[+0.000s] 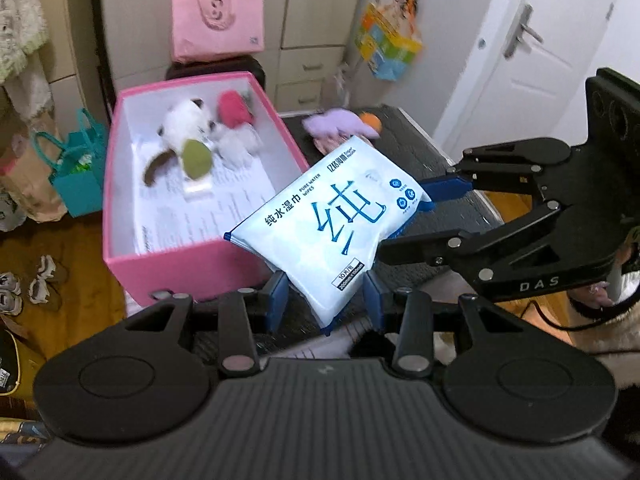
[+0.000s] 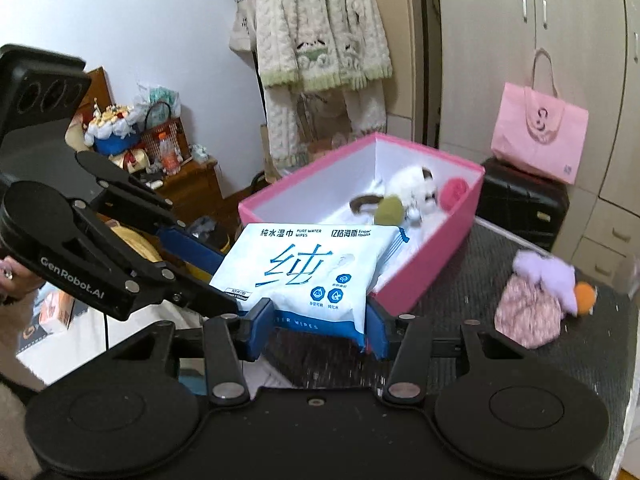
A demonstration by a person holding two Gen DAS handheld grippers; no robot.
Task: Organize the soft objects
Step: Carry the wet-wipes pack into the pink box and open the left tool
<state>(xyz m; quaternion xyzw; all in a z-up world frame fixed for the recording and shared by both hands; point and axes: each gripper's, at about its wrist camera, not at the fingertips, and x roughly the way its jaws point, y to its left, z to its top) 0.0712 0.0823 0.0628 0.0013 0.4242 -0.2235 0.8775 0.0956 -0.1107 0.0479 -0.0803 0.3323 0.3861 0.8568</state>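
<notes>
Both grippers are closed on the wipes pack [image 1: 320,220]: the left gripper [image 1: 326,300] at its near end, the right gripper [image 2: 318,328] at another edge. The pink box [image 1: 124,184] waits just beyond; they should carry it level and release together.

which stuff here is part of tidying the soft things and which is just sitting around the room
Part of the job:
- wipes pack, held by left gripper and right gripper
- pink box holding a white plush and red soft item
- purple plush and pink floral cloth on the table

Just lying about:
- pink tote bag
- teal bag
- hanging cardigan
- door
</notes>
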